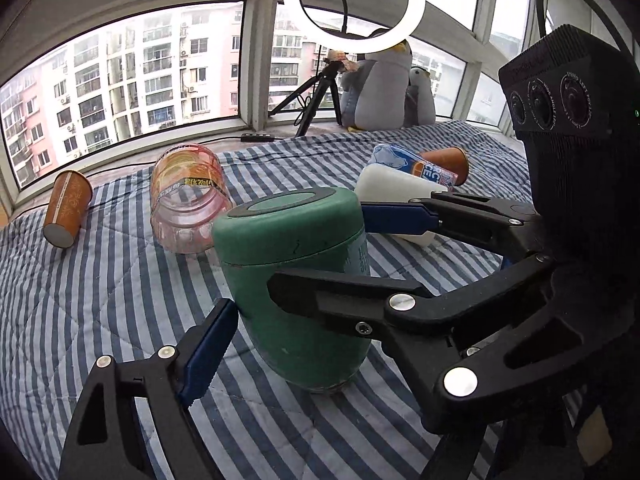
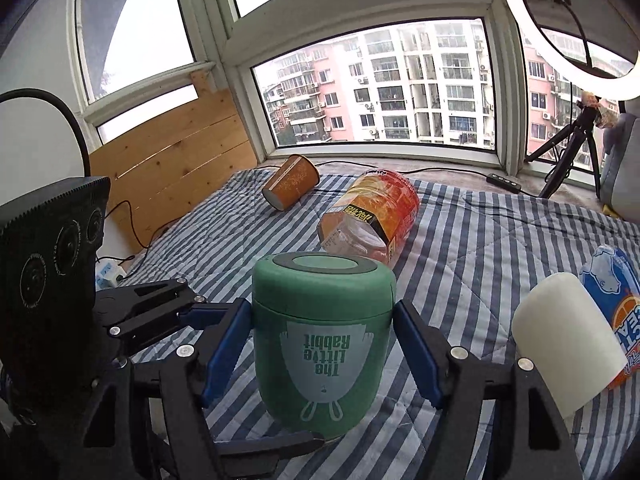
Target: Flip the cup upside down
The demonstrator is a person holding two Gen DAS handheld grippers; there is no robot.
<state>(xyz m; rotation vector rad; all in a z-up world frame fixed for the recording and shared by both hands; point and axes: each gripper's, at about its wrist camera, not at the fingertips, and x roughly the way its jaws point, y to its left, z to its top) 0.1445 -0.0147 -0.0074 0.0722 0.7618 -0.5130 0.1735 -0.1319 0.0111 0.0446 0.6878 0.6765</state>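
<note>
A green cup (image 1: 296, 280) printed "The Little Rabbit" stands upside down on the striped bedspread (image 1: 100, 292), base up; it also shows in the right wrist view (image 2: 324, 332). My right gripper (image 2: 324, 350) is open, its blue-padded fingers (image 2: 224, 354) on either side of the cup, a small gap each side. In the left wrist view the right gripper (image 1: 316, 248) straddles the cup from the right. My left gripper is open: one blue-padded finger (image 1: 208, 348) shows beside the cup's lower left, the other is hidden.
A clear pink jar (image 1: 188, 200) lies on its side behind the cup. An orange paper cup (image 1: 66, 208) lies far left, another (image 1: 448, 164) far right by a white cup (image 1: 396, 188) and a blue packet (image 1: 412, 164). Ring light tripod (image 1: 316, 96) and plush penguins (image 1: 384, 88) stand at the window.
</note>
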